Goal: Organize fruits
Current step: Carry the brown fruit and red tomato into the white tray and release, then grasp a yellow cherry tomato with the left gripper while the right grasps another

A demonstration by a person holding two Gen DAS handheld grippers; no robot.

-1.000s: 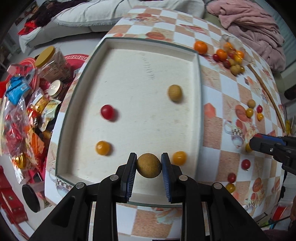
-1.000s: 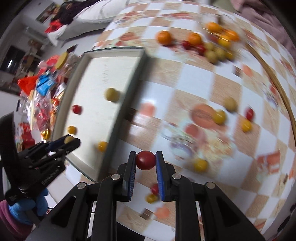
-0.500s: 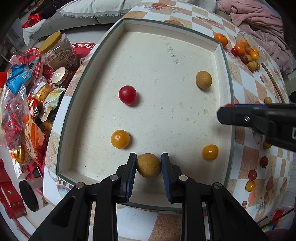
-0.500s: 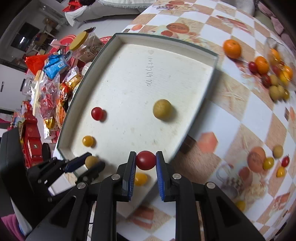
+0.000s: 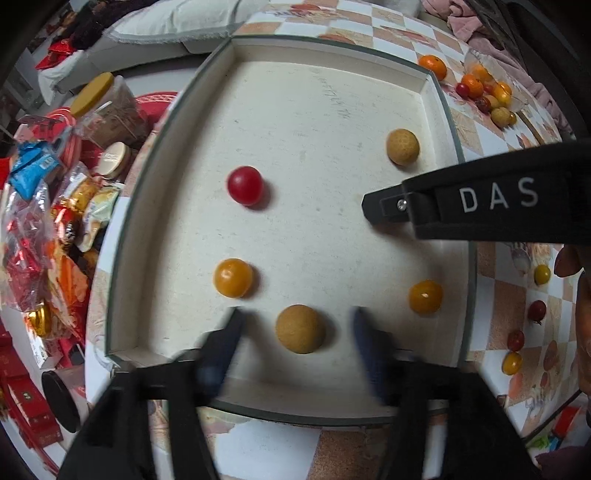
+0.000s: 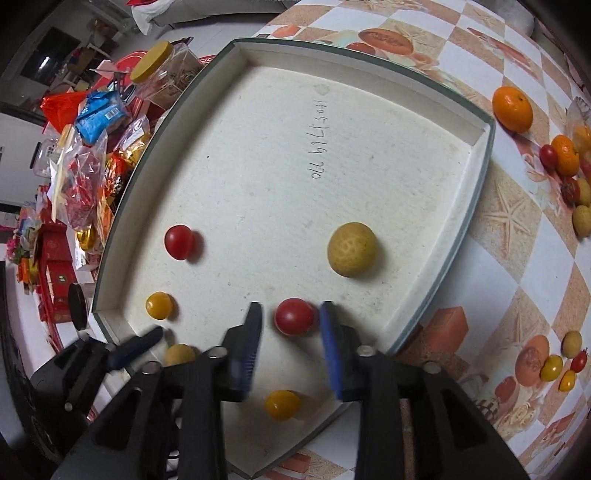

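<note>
A white tray [image 5: 147,229] with a dark green rim lies on the checked table. My left gripper [image 5: 295,343] is open, its blurred fingers wide on either side of a brown longan [image 5: 300,328] that rests on the tray floor. My right gripper [image 6: 291,332] is open around a red cherry tomato [image 6: 293,316] lying in the tray [image 6: 476,192]. The tray also holds another red tomato [image 5: 245,185], two yellow-orange tomatoes [image 5: 233,277] [image 5: 425,296] and a second longan [image 5: 402,146]. The right gripper's arm crosses the left wrist view at right.
More fruit lies on the table right of the tray: an orange [image 6: 512,109], a heap of small fruit [image 5: 487,96] and scattered tomatoes [image 5: 517,350]. Snack packets and jars [image 5: 55,206] crowd the floor left of the table. A pink blanket [image 5: 454,11] lies at the back.
Both grippers have opened over the tray. The longan has left the left gripper and the red tomato has left the right gripper. Both now rest on the tray floor.
</note>
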